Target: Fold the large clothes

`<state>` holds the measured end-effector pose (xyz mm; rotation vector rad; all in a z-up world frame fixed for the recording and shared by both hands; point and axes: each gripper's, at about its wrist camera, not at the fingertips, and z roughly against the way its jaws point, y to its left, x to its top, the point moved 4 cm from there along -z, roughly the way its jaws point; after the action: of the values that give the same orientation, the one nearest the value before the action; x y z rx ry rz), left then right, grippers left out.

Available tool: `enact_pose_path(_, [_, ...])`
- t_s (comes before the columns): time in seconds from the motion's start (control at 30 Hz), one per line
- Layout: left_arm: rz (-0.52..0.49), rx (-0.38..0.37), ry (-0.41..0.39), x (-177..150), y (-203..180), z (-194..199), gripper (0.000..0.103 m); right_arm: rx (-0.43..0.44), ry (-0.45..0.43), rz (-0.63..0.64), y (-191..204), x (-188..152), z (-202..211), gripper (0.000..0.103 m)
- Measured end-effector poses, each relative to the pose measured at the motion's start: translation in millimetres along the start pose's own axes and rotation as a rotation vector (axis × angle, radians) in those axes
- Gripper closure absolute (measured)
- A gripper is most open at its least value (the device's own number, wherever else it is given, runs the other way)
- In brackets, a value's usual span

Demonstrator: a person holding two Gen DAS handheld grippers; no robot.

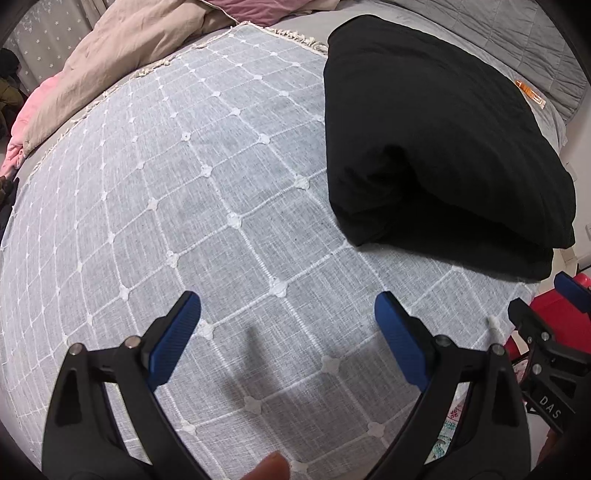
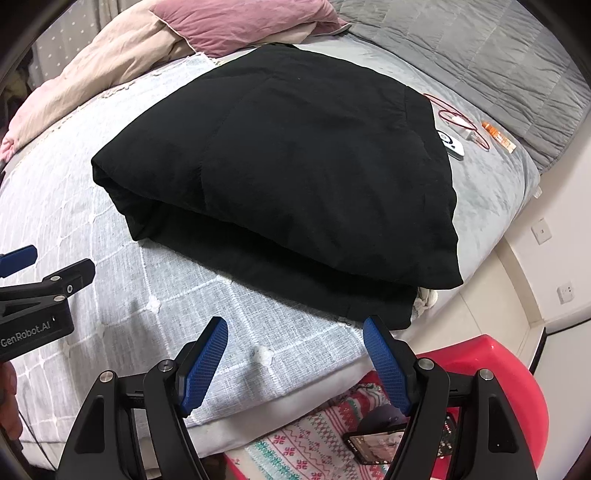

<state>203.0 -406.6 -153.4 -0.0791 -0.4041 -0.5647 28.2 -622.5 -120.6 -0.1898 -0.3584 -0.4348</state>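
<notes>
The black garment [image 2: 280,166] sits folded into a thick, layered bundle on the bed, on top of the grey checked blanket [image 1: 184,221], over toward the blanket's right side and close to the bed's near edge. Its stacked layers show along the front, and the bottom layer sticks out a bit past the top one.

Neither gripper is touching it. The left gripper [image 1: 288,317] hangs over bare blanket with its blue pads spread wide, nothing between them. The right gripper [image 2: 295,343] is the same deal: jaws apart, empty, hovering just off the bundle's near edge, above the edge of the bed.

Further out, a beige duvet [image 2: 122,55] and a purple pillow [image 2: 251,22] are heaped at the far end of the bed. Just beside the garment's far right there's a red cable [image 2: 454,118] and a small white device [image 2: 452,144] on the grey sheet [image 2: 491,184]. Below the right gripper, a red chair [image 2: 517,369] holds a patterned cloth [image 2: 306,439] and a phone [image 2: 373,443].
</notes>
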Motion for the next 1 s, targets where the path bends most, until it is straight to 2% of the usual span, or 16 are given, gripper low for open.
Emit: enact_pose_path(1.0, [-0.022,-0.057,-0.003,3.5,-10.7,8.7,0.008,-0.016,0.006,-0.009,-0.7,-2.0,5.8,0.026])
